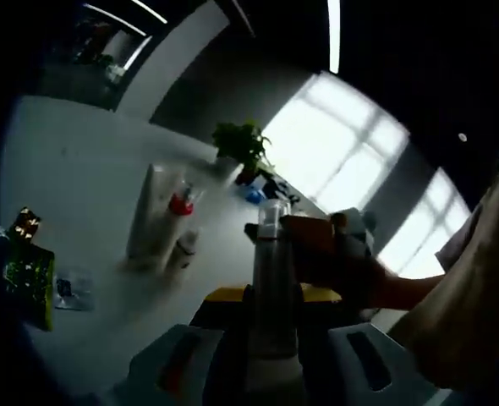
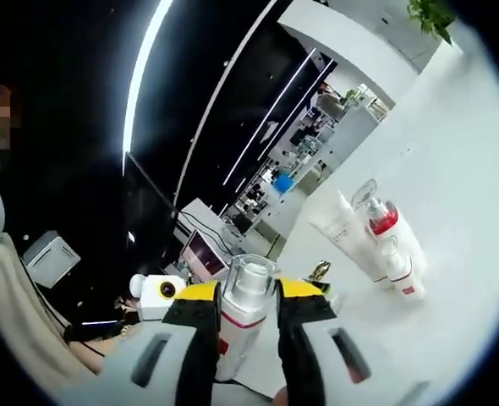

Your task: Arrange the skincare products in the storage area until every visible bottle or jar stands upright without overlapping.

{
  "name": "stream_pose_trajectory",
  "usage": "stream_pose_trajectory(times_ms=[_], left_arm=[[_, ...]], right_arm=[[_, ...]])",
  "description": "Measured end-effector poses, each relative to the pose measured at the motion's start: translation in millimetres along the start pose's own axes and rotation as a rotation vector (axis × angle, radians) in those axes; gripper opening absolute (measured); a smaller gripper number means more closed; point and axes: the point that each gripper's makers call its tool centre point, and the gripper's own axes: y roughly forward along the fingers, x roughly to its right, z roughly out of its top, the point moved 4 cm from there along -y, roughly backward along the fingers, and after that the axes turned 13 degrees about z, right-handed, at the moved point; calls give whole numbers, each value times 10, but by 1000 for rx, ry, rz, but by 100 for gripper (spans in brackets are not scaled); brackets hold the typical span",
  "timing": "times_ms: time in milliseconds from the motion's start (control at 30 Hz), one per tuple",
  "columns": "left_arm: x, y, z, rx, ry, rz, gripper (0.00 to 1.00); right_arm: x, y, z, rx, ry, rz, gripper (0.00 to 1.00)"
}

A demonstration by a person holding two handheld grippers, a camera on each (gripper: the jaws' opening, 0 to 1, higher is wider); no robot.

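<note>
Held bottle: a slim bottle (image 2: pixel 243 317) with a clear cap, white body and red band near the shoulder stands upright between both grippers; in the left gripper view it is backlit and dark (image 1: pixel 272 288).
Left gripper (image 1: pixel 271 359): its jaws are clamped on the bottle's lower body.
Right gripper (image 2: pixel 246 338): yellow-tipped jaws press the bottle from both sides, just under the cap; it also enters the left gripper view from the right (image 1: pixel 317 254).
Standing group: a white tube (image 1: pixel 145 216), a bottle with a red collar and clear cap (image 1: pixel 177 216) and a small white bottle (image 1: pixel 184 247) stand close together on the table, touching or nearly so.
Table (image 1: pixel 80 178): white, with open surface around the group; its far edge runs past a potted plant (image 1: pixel 243 148).
Left clutter: green packets (image 1: pixel 28 279) and a small clear sachet (image 1: pixel 70 288) lie near the table's edge.
Writing: labels too small and blurred to read.
</note>
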Motion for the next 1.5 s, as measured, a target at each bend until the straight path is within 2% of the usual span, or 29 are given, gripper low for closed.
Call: stream_pose_trajectory(times_ms=[100, 200, 333, 367, 467, 533, 700, 1033, 1300, 1500], left_arm=[[-38, 24, -26, -39, 81, 37, 17], [-109, 70, -45, -109, 189, 104, 19], [-152, 123, -51, -176, 323, 134, 19], [-165, 156, -54, -206, 393, 150, 18], [-221, 212, -72, -266, 510, 185, 18], [-253, 264, -81, -291, 568, 205, 19], [-296, 381, -99, -303, 579, 194, 18], [-433, 539, -160, -328, 668, 192, 18], [-605, 688, -350, -366, 710, 181, 17], [-732, 749, -498, -378, 735, 185, 17]], right_arm=[[7, 2, -9, -42, -55, -23, 24], [-24, 30, -23, -126, -179, -38, 23], [-75, 93, -30, -219, -311, -50, 22], [-78, 106, -29, -237, -337, -54, 22], [-71, 141, -37, -311, -444, -83, 22], [-73, 167, -40, -339, -485, -91, 22], [-33, 185, -52, -353, -506, -113, 21], [97, 159, -114, -418, -562, -188, 21], [275, 161, -326, -532, -622, -262, 21], [379, 156, -468, -576, -631, -298, 21]])
